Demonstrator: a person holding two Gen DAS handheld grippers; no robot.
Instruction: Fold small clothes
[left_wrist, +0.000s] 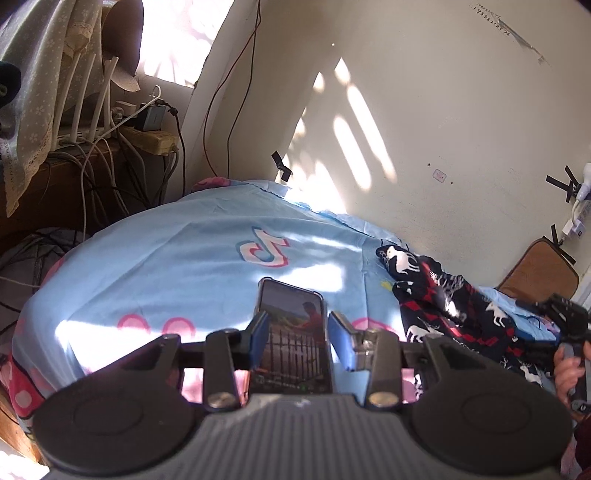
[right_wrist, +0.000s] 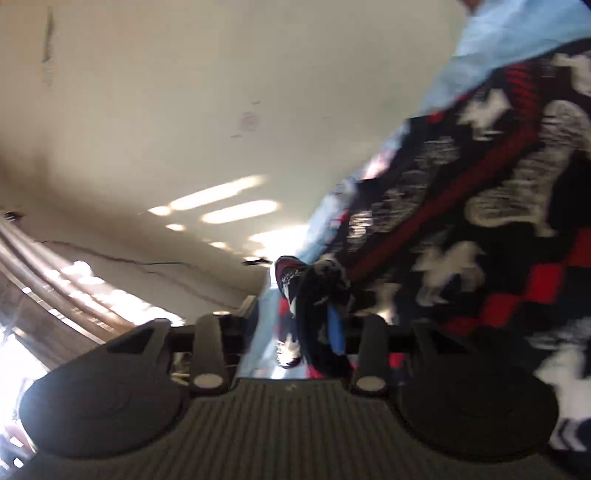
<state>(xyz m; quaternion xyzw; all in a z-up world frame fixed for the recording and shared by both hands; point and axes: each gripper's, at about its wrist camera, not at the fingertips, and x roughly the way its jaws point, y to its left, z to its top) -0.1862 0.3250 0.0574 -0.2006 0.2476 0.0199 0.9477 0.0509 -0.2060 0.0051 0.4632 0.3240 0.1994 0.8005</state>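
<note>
The right gripper (right_wrist: 314, 317) is clamped on a bunched edge of the soft black, red and white deer-patterned knit garment (left_wrist: 454, 306), which lies crumpled on the light-blue cotton bed sheet (left_wrist: 155, 266), its long axis running away toward the wall. The left gripper (left_wrist: 297, 336), fingers apart, hovers well to the garment's left over a glossy black smartphone (left_wrist: 291, 339).

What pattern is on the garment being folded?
The garment is dark navy with white reindeer and red checks, clearest in the left wrist view.
</note>
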